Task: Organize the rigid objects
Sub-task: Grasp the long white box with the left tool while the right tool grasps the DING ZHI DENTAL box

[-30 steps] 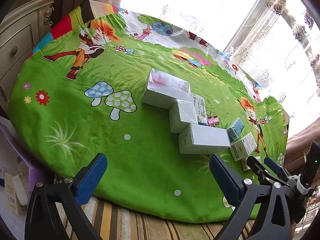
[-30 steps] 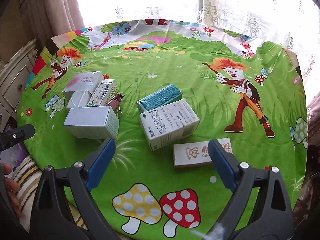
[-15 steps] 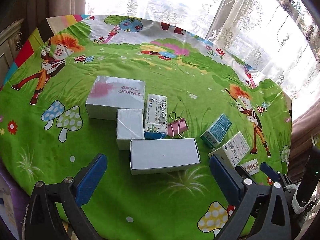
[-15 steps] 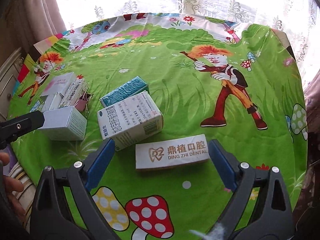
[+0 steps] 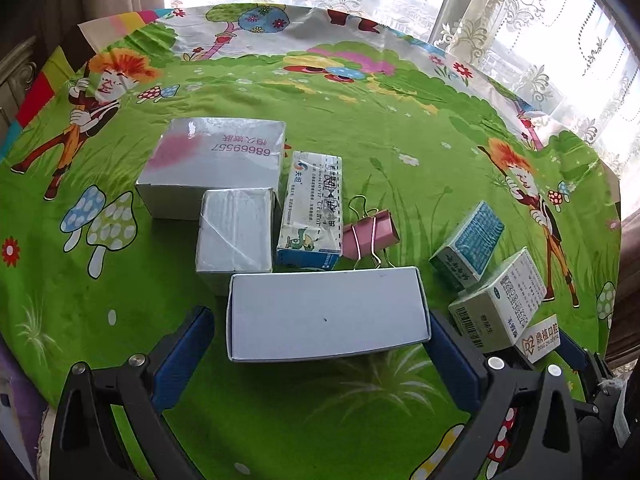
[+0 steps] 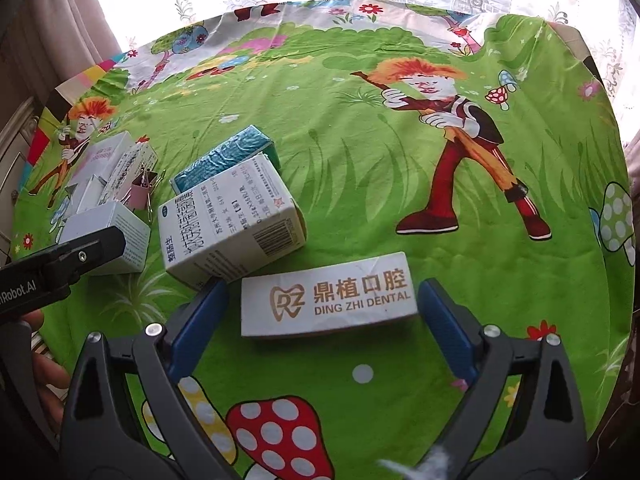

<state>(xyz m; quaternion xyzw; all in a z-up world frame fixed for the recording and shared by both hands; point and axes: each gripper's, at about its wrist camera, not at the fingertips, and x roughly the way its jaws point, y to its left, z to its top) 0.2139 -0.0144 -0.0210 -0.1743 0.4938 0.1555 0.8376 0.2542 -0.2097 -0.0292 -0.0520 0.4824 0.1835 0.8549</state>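
Note:
My left gripper (image 5: pixel 320 354) is open, its blue fingers flanking a plain white box (image 5: pixel 326 314) without touching it. Behind that lie a small silver box (image 5: pixel 236 236), a large silver box (image 5: pixel 214 164) with pink print, a medicine carton (image 5: pixel 314 208) and a pink binder clip (image 5: pixel 370 234). My right gripper (image 6: pixel 322 322) is open around the DING ZHI DENTAL box (image 6: pixel 326 296), fingers close to both ends. A white medicine box (image 6: pixel 230 224) and a teal box (image 6: pixel 224 164) lie just left of it.
Everything sits on a round table under a green cartoon cloth (image 6: pixel 400 160). A lace curtain (image 5: pixel 520 20) and window are behind it, a carved cabinet (image 5: pixel 16 80) at far left. A hand (image 6: pixel 44 376) holds the left gripper's body (image 6: pixel 60 264).
Both grippers have moved forward and down over the table. The left one has swung right onto the plain white box; the right one has closed in on the dental box.

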